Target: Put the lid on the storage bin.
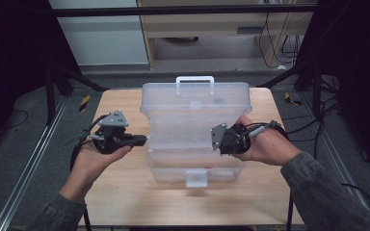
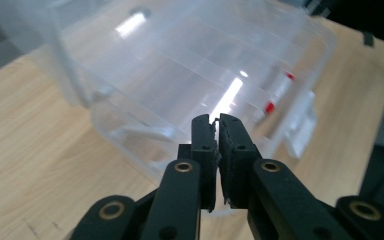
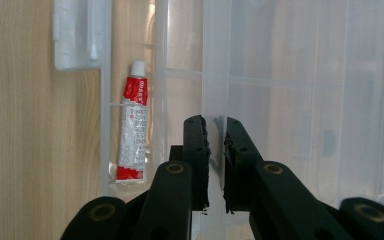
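Two claws level, facing inward | left claw pinching lid edge | right claw likewise.

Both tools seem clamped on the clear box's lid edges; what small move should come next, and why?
Probably raise both together a little. The left tool and right tool each pinch an edge of the lid from opposite sides, and the lid already sits tilted above the box base, where a red-and-white tube lies.

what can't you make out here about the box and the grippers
- Tube print: too small to read, right gripper view.
- Right gripper jaws nearly closed on the clear box edge; contact unclear.
- Left gripper tip: glare blurs whether it touches the box.
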`<act>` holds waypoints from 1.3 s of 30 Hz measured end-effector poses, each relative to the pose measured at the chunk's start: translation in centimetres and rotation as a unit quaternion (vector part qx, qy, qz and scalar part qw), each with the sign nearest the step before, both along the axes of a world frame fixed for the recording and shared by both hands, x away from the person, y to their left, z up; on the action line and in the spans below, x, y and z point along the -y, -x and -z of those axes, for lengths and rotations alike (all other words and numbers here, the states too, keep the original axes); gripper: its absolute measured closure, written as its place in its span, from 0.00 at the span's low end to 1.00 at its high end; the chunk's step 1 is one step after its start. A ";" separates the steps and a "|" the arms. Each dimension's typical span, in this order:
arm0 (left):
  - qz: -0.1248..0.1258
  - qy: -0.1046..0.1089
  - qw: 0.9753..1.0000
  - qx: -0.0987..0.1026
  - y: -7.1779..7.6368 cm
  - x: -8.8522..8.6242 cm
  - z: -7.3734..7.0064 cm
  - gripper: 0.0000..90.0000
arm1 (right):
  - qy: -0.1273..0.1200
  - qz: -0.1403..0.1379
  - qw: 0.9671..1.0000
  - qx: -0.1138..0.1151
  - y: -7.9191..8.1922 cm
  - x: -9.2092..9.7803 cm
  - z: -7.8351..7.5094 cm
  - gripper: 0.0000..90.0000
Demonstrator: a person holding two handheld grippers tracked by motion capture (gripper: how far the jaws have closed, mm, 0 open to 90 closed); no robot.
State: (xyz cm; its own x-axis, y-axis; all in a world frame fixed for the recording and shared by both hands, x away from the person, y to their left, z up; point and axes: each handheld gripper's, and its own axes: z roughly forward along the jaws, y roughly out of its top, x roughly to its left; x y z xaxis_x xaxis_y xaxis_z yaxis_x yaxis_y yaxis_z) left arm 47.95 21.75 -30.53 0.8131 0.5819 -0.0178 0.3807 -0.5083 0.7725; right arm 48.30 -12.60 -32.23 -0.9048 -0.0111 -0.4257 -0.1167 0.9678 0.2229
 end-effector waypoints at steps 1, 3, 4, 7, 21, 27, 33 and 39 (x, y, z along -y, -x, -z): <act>-0.005 0.001 1.000 0.003 -0.3 0.0 -0.1 0.98 | -0.002 0.002 1.000 -0.003 0.0 0.0 0.0 0.92; -0.016 0.002 1.000 0.005 -1.0 0.1 -0.3 0.99 | -0.001 0.001 1.000 -0.006 0.0 0.0 0.0 0.92; -0.018 0.000 1.000 0.005 -1.2 0.2 -0.4 0.99 | -0.002 -0.001 1.000 -0.007 0.0 0.0 0.1 0.92; -0.026 -0.005 1.000 0.002 -2.1 0.4 -0.4 1.00 | -0.001 -0.001 1.000 -0.006 0.0 0.0 0.1 0.92; -0.050 0.006 0.999 0.003 -3.7 0.8 -0.8 1.00 | -0.006 -0.004 1.000 -0.009 0.1 0.2 0.3 0.92; -0.050 0.008 0.999 0.000 -3.3 0.6 -0.5 1.00 | -0.010 -0.005 1.000 -0.009 0.5 0.4 0.7 0.92; -0.040 0.011 0.999 -0.003 -2.8 0.5 0.0 1.00 | -0.019 -0.005 1.000 -0.013 1.1 0.5 1.5 0.92; -0.035 0.008 0.999 -0.005 -2.2 0.3 0.5 1.00 | -0.037 0.003 0.999 -0.010 2.0 0.9 1.8 0.78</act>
State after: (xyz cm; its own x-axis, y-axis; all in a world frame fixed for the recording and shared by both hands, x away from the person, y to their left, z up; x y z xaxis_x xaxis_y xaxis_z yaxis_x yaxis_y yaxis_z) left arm 50.20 21.41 -31.01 0.7705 0.6365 -0.0349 0.4221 -0.4683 0.7762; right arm 46.35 -13.50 -34.01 -0.9130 0.0257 -0.4071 -0.1052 0.9494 0.2958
